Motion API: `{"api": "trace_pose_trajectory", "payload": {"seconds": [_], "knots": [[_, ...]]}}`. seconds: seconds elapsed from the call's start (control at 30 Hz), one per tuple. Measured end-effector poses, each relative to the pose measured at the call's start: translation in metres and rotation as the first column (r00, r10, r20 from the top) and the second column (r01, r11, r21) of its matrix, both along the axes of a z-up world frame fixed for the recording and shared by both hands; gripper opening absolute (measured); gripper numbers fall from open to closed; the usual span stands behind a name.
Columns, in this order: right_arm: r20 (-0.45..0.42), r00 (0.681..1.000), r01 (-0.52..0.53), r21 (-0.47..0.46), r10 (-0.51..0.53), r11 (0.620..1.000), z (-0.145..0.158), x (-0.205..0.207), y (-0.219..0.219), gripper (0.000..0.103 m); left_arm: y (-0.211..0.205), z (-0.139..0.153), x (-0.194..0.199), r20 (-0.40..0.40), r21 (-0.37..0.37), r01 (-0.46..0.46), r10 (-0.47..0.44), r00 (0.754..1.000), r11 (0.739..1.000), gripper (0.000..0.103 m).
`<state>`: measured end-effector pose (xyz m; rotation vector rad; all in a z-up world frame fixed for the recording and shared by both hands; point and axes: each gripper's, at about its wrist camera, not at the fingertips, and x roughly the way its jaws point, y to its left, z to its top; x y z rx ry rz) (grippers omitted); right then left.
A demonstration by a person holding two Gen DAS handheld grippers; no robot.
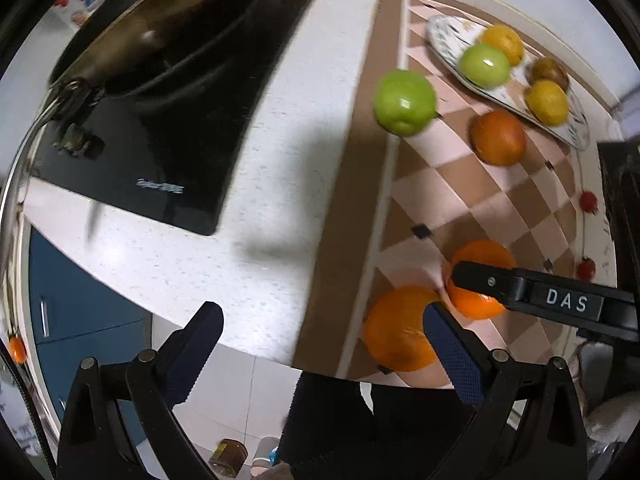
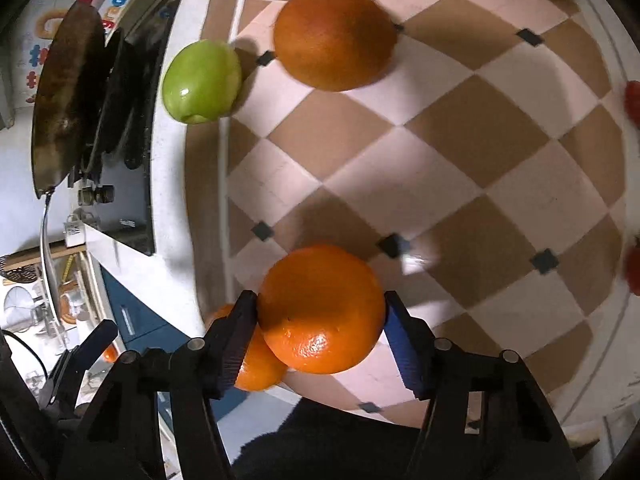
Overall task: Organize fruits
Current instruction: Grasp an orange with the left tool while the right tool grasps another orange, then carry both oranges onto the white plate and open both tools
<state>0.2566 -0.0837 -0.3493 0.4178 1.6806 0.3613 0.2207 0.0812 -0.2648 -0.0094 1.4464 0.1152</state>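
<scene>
My right gripper is shut on an orange near the front edge of the checkered mat; the same orange shows in the left wrist view under a right finger. A second orange lies just left of it, also seen in the left wrist view. My left gripper is open and empty over the counter edge, its right finger beside that orange. A third orange and a green apple lie farther back. A plate holds an apple, two yellow fruits and a brown fruit.
A black cooktop with a frying pan sits left of the mat on the white counter. Small red fruits lie at the mat's right edge. Blue cabinets and the floor are below the counter edge.
</scene>
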Motion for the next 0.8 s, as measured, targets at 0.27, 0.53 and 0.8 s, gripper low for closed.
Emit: {"api": "trace_pose_trajectory", "payload": {"seconds": [0.27, 0.53, 0.8], "knots": [[0.007, 0.997, 0.073, -0.078, -0.073, 0.994, 0.000, 0.001, -0.072, 0.066, -0.043, -0.035, 0.008, -0.100, -0.047, 0.148, -0.152, 0.983, 0.988, 0.102], [-0.011, 0.997, 0.070, -0.067, -0.071, 0.995, -0.002, 0.007, -0.076, 0.066, -0.068, -0.068, 0.011, -0.156, -0.041, 0.239, -0.243, 0.957, 0.970, 0.064], [0.039, 0.999, 0.015, -0.114, -0.011, 0.993, 0.017, 0.009, -0.073, 0.074, -0.072, -0.063, 0.032, -0.109, -0.047, 0.214, -0.217, 0.970, 0.976, 0.063]]}}
